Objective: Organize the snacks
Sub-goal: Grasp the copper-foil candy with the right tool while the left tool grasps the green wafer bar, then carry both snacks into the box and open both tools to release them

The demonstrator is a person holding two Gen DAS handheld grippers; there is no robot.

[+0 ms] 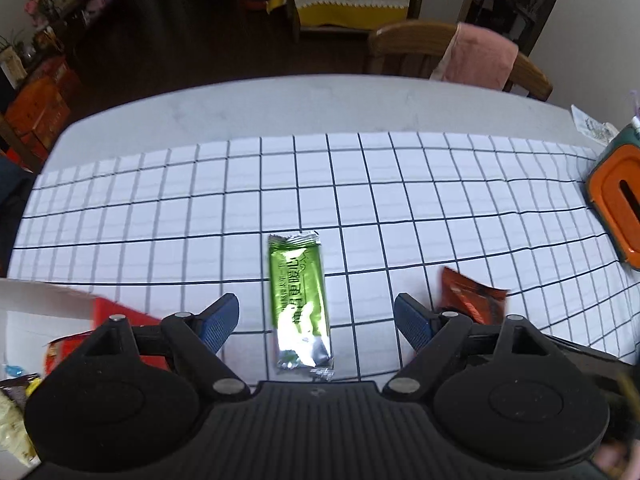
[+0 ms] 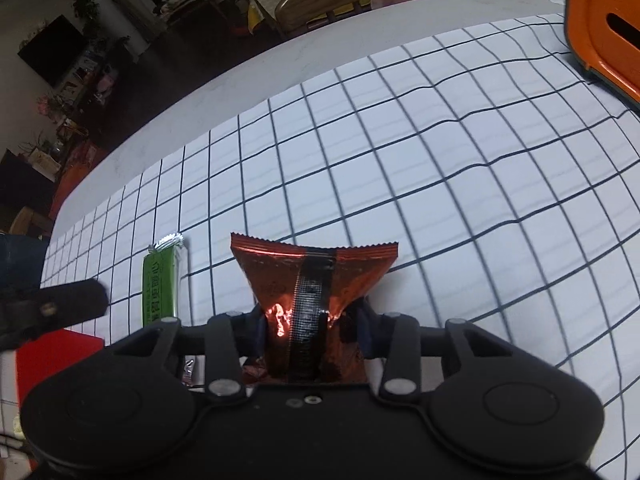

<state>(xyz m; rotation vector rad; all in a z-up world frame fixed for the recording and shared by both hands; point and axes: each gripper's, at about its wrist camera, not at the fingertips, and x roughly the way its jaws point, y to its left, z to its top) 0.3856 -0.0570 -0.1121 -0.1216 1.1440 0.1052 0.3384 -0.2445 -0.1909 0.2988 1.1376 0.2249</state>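
A green foil snack bar (image 1: pixel 298 296) lies flat on the checked cloth (image 1: pixel 360 184), its length running away from me. My left gripper (image 1: pixel 316 308) hangs over its near half, open, with a blue-padded finger on each side and neither touching it. An orange-brown snack packet (image 2: pixel 312 268) stands up between the fingers of my right gripper (image 2: pixel 310 320), which is shut on its crumpled lower part. The same packet (image 1: pixel 472 300) shows just right of the left gripper. In the right wrist view the green bar (image 2: pixel 162 280) lies left of the packet.
An orange-and-green box (image 1: pixel 618 216) with a slot in its top sits at the cloth's right edge. A red-and-white box (image 1: pixel 44 312) holding several snacks is at the near left. A wooden chair (image 1: pixel 404 48) draped with a pink towel stands beyond the table's far edge.
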